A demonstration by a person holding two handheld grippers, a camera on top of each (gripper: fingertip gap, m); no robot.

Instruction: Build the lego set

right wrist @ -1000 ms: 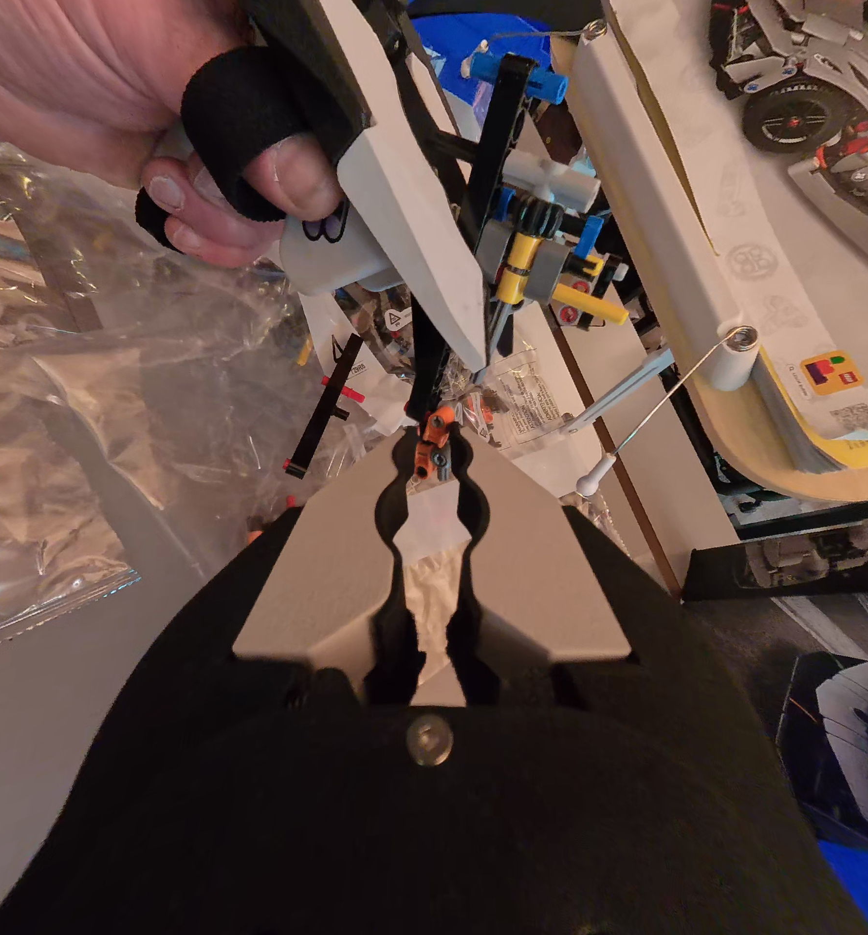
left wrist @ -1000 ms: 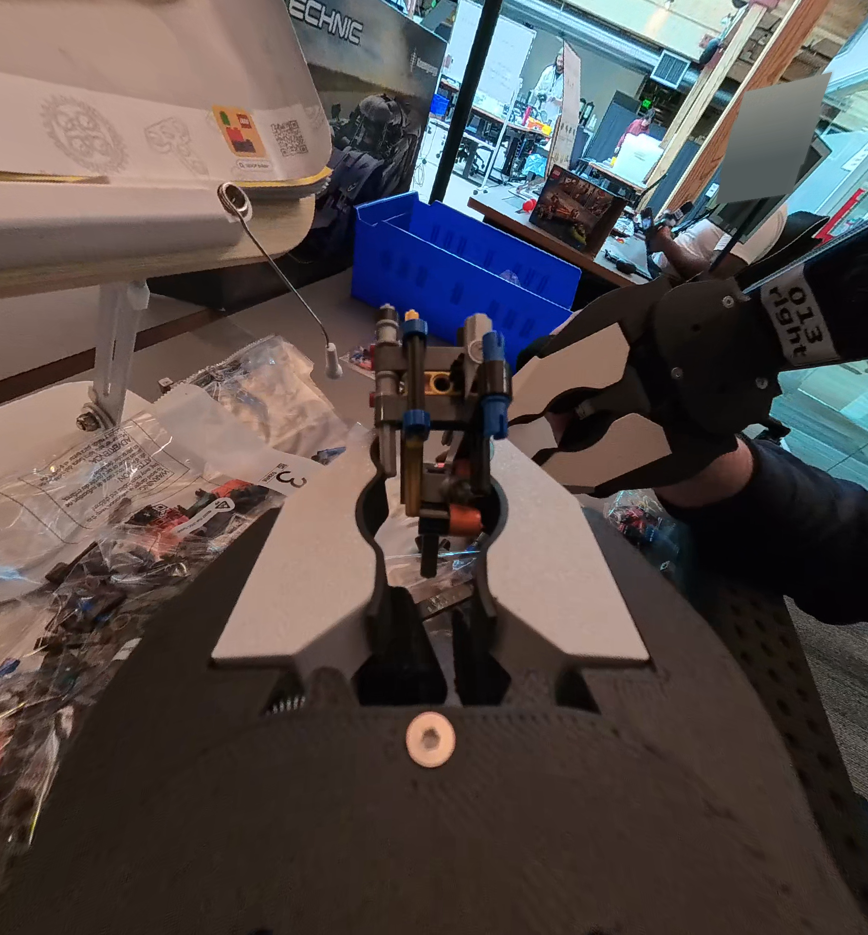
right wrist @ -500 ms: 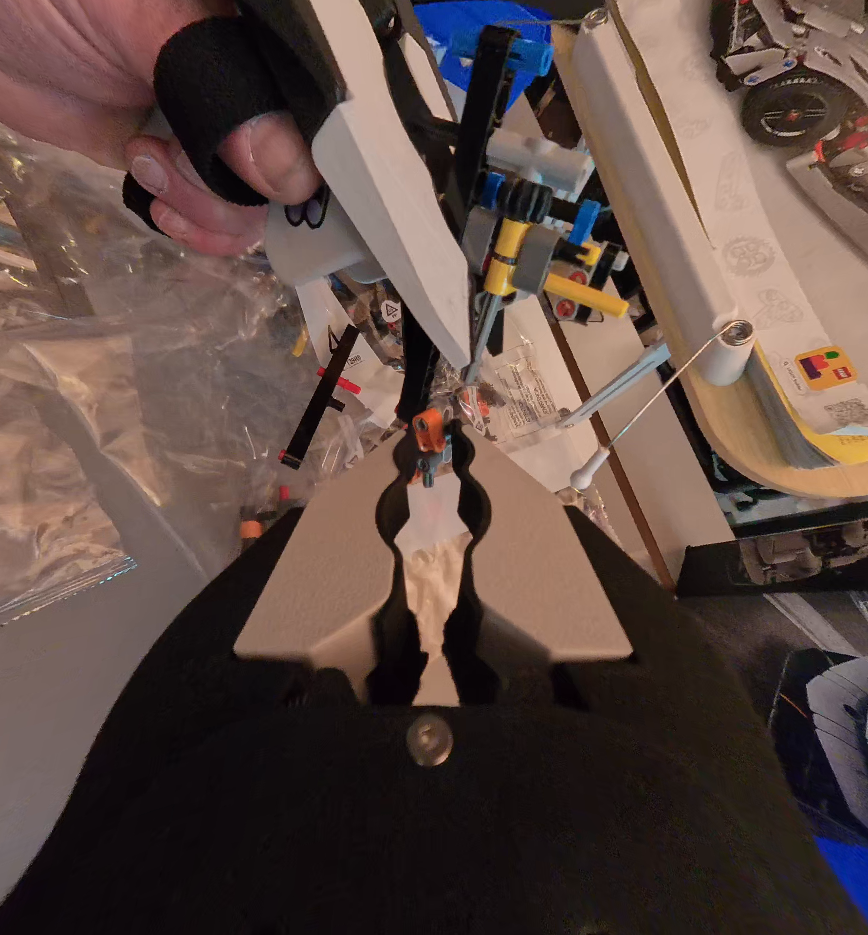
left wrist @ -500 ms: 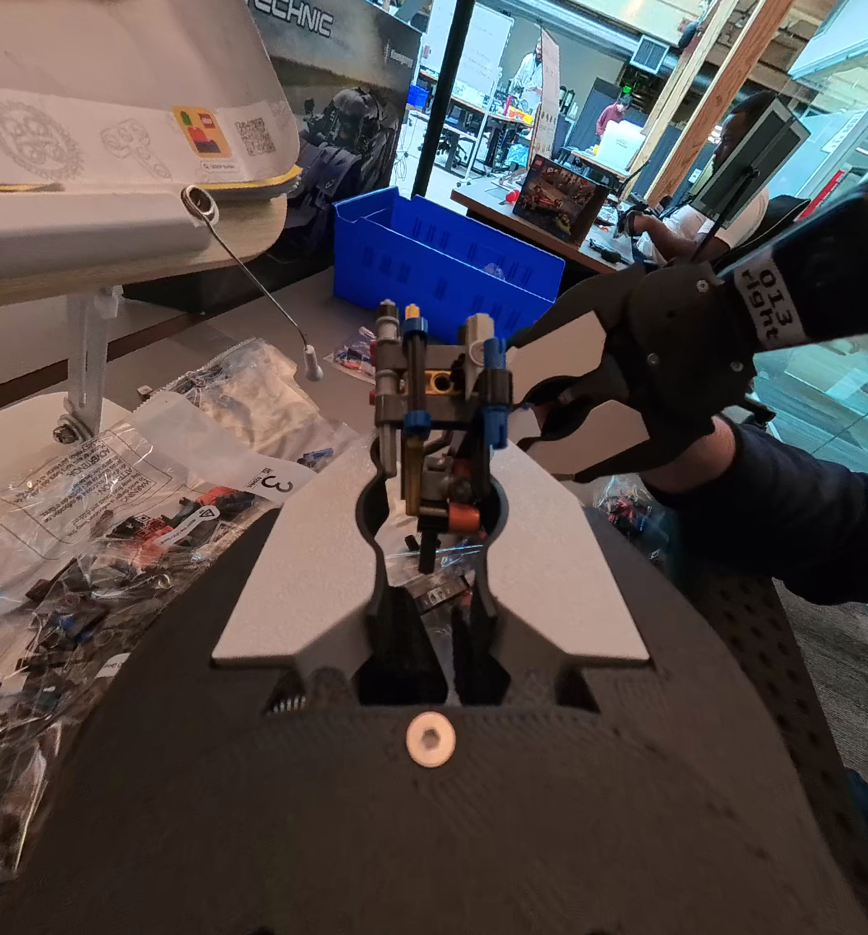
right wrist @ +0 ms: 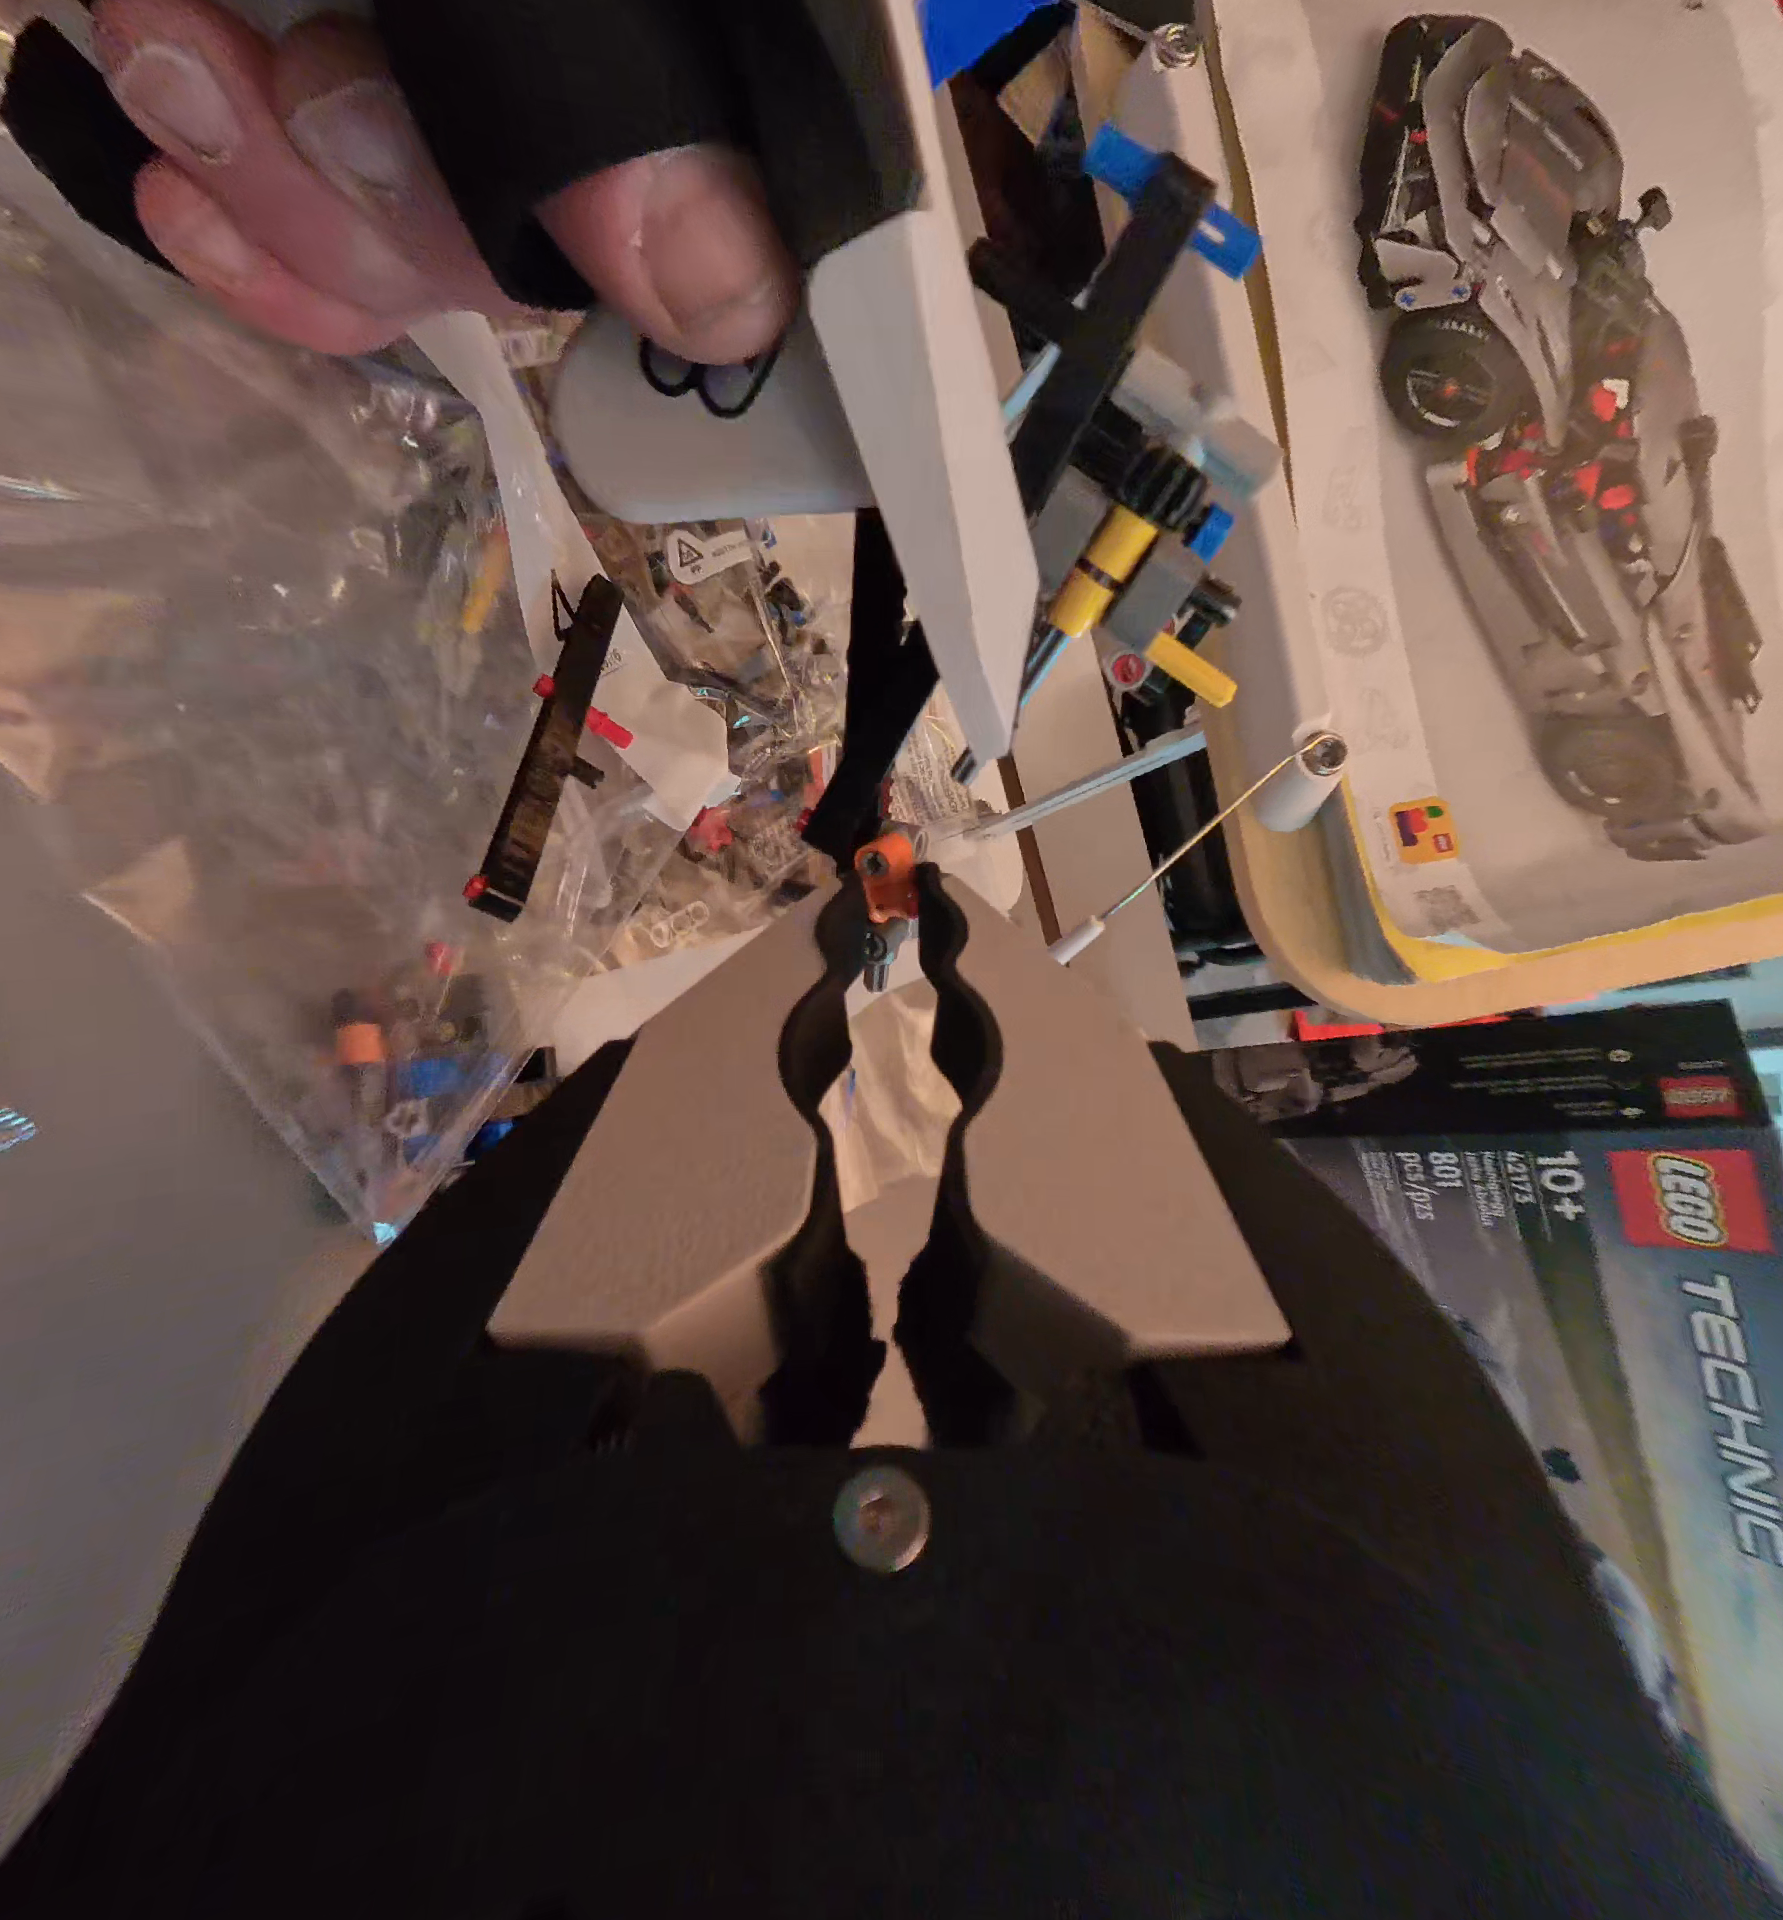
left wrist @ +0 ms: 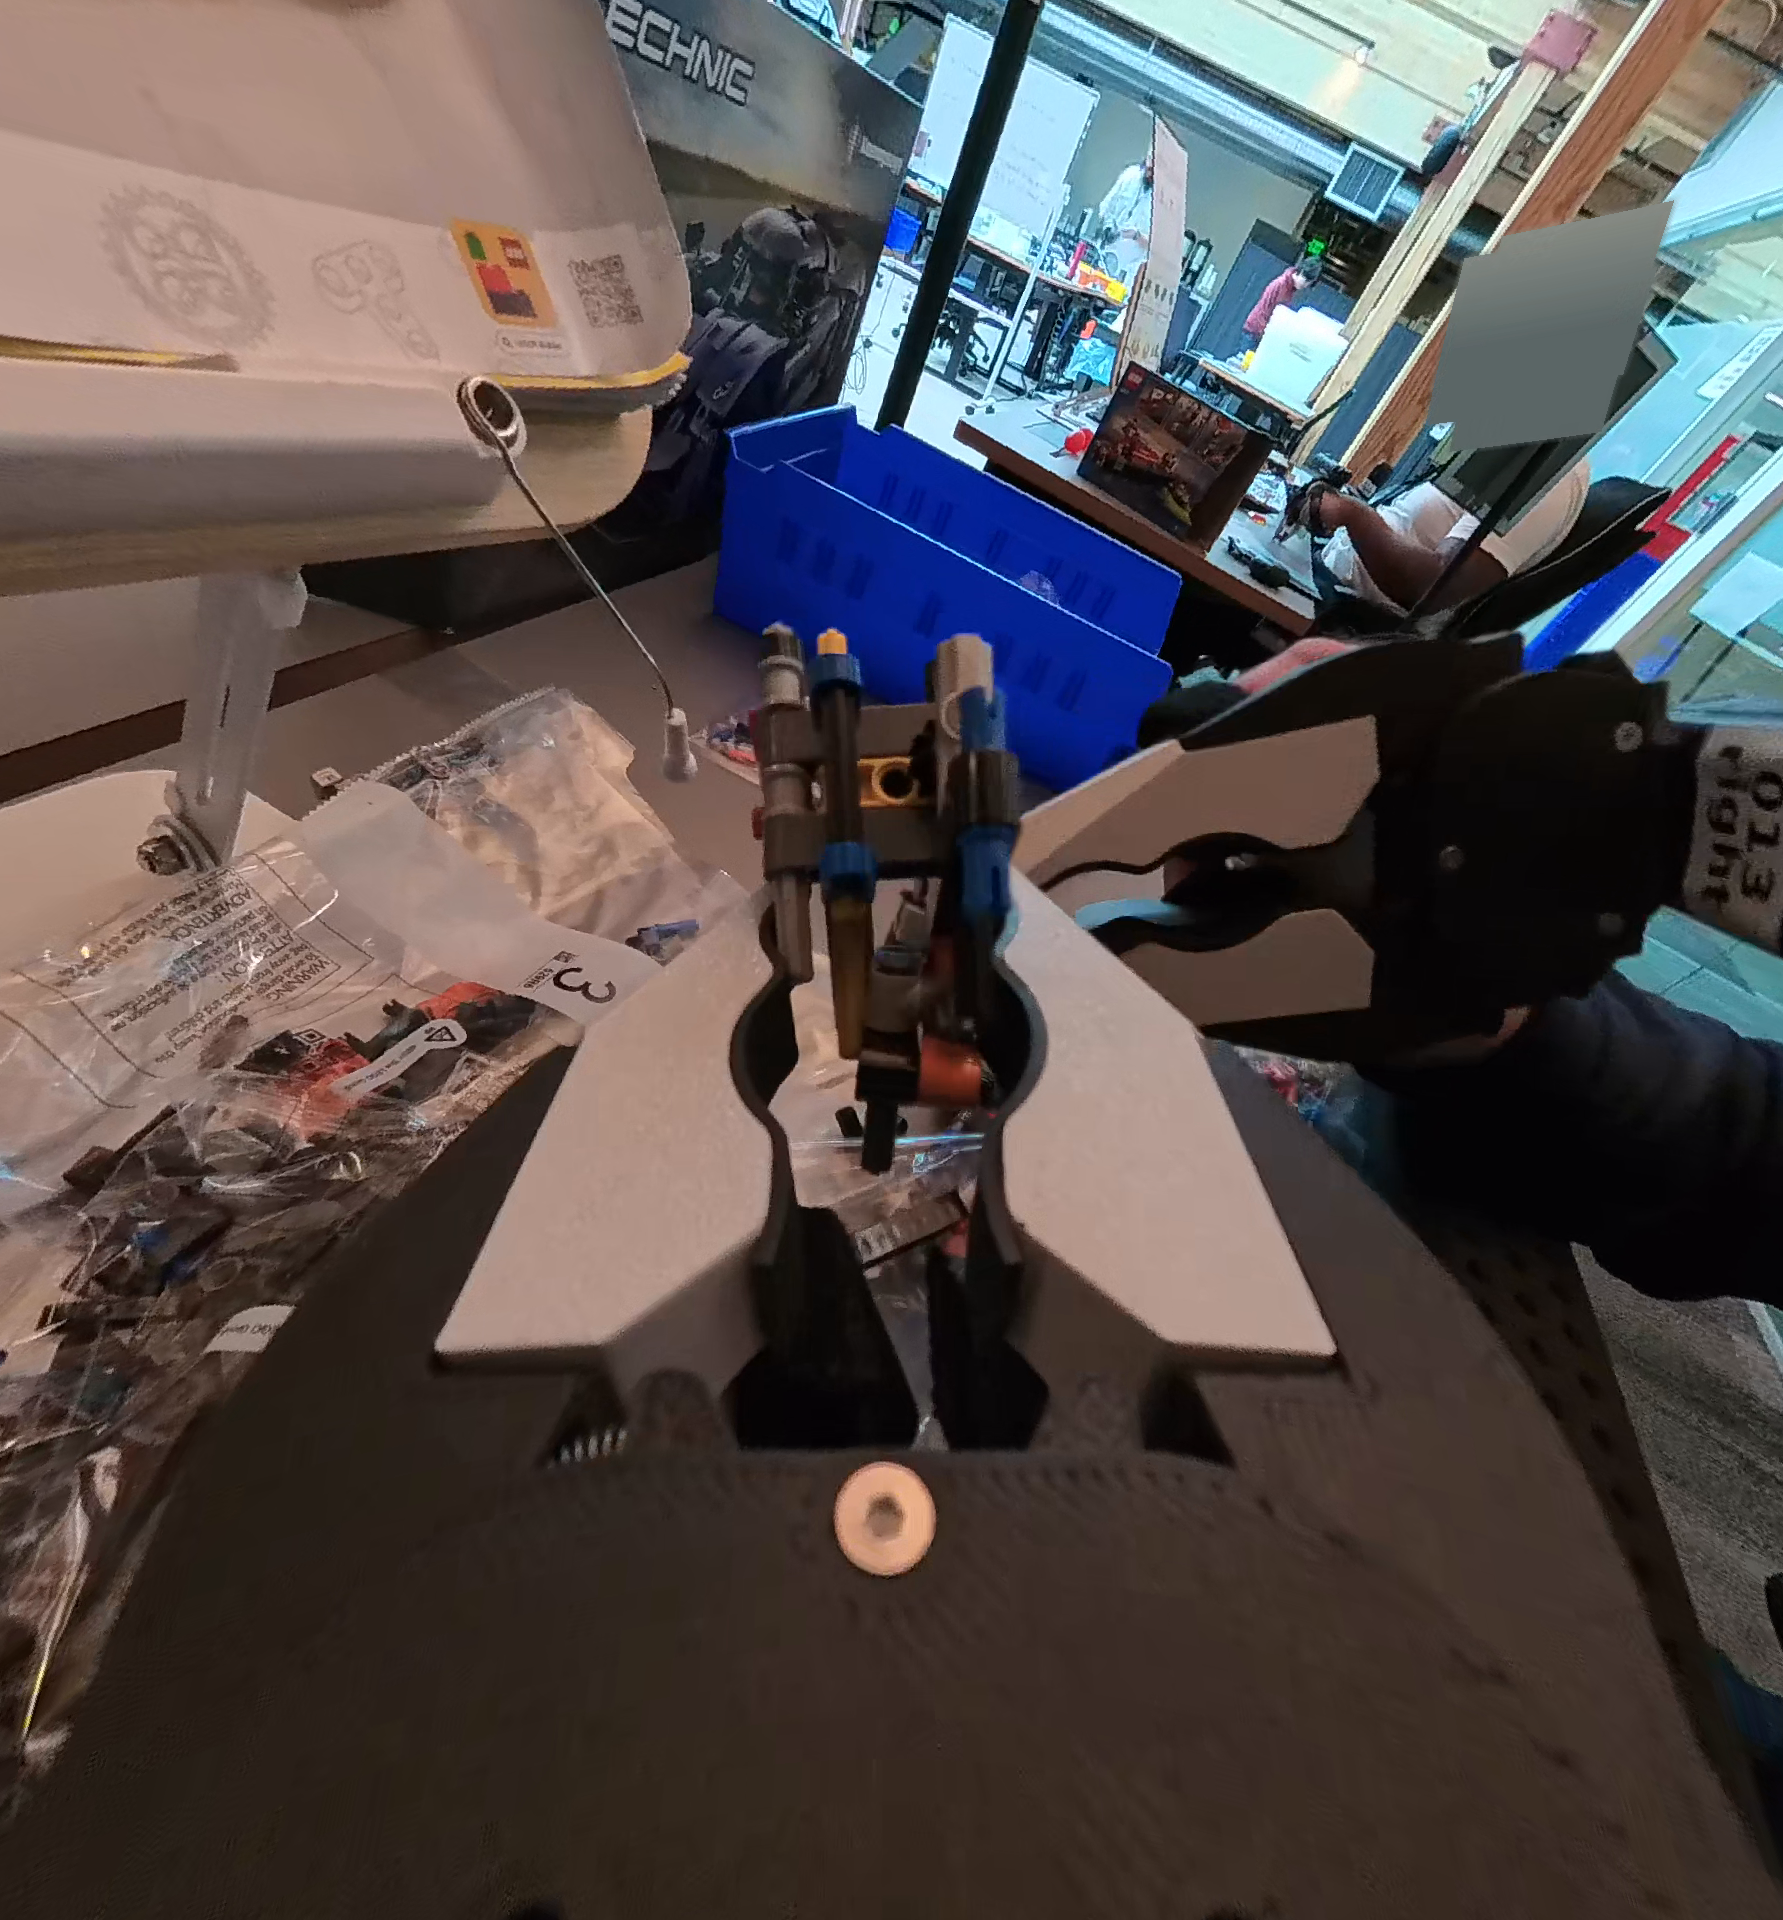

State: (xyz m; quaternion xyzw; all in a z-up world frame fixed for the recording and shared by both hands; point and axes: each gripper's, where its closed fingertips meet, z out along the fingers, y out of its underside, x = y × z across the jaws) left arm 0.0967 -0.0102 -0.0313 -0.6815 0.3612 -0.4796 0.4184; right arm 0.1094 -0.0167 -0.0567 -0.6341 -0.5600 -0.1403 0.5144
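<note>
My left gripper (left wrist: 887,914) is shut on a partly built lego assembly (left wrist: 871,821) of grey, black, blue and yellow technic parts, held upright above the table. The same assembly (right wrist: 1126,499) shows in the right wrist view, gripped by the left gripper's white fingers (right wrist: 928,436). My right gripper (right wrist: 887,894) is shut on a small orange and grey piece (right wrist: 885,883), just below the assembly. In the left wrist view the right gripper (left wrist: 1053,862) comes in from the right, its tips close to the assembly.
Clear bags of loose lego parts (left wrist: 191,1091) cover the table on the left. An instruction booklet on a white stand (left wrist: 274,312) is at the upper left. A blue bin (left wrist: 928,582) stands behind. The set's box (right wrist: 1645,1299) lies to the right. A black beam (right wrist: 554,748) lies on the bags. My two grippers' fingertips are within a few centimetres of each other.
My right gripper with the orange piece has moved closer to the assembly, which now looks larger in its view. The left gripper keeps its hold on the assembly.
</note>
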